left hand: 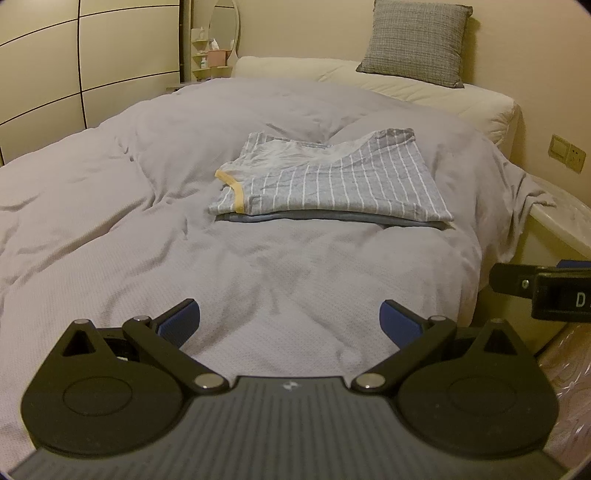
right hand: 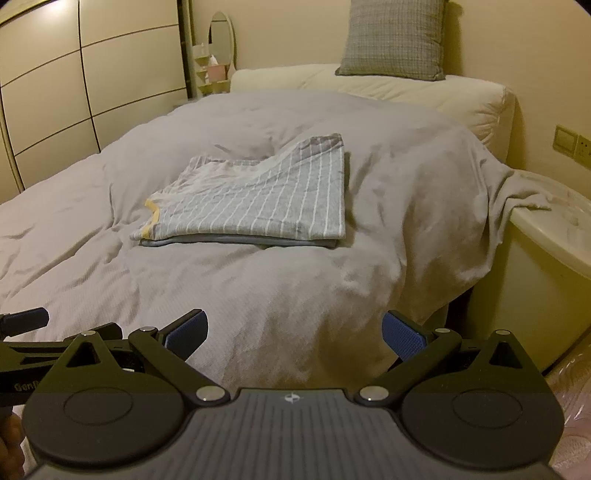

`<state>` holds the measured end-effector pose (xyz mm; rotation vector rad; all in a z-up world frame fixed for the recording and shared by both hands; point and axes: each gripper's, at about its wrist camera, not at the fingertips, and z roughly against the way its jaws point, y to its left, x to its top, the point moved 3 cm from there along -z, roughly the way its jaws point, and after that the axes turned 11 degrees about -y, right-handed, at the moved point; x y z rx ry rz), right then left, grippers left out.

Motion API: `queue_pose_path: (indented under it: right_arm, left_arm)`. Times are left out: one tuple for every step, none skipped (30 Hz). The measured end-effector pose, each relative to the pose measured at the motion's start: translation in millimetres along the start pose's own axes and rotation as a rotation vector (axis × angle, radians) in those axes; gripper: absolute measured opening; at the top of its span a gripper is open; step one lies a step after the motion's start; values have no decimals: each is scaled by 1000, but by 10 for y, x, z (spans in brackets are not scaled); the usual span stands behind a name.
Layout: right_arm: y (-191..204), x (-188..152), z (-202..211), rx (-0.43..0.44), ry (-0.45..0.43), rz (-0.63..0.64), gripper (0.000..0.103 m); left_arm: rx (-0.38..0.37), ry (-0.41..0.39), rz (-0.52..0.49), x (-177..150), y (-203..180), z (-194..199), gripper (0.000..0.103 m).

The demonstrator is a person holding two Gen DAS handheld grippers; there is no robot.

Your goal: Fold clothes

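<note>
Both grippers [left hand: 290, 321] [right hand: 293, 330] level, jaws apart, seemingly empty

Both views are dim and tinted warm yellow, with fine grain over the grey duvet [left hand: 258, 258], and dark vignette corners close the fisheye circle. A bright glare patch sits on the wardrobe [right hand: 70, 11] at the top left of the right view, and the cushion [left hand: 415, 40] throws a soft shadow on the wall to its right, so light seems to come from the upper left. Straight wardrobe seams bow strongly toward the edges, the bedding is fairly sharp, and the shelf [left hand: 208, 55] by the mirror is too soft to read.
</note>
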<state>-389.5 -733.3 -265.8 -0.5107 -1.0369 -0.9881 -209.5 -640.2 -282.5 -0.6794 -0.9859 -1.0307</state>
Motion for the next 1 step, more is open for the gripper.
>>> queue_pose_path:
  right_arm:
    - [-6,0,-2,-1,0,-2,103]
  left_arm:
    - [0,-2,2,-2,-5,0,102]
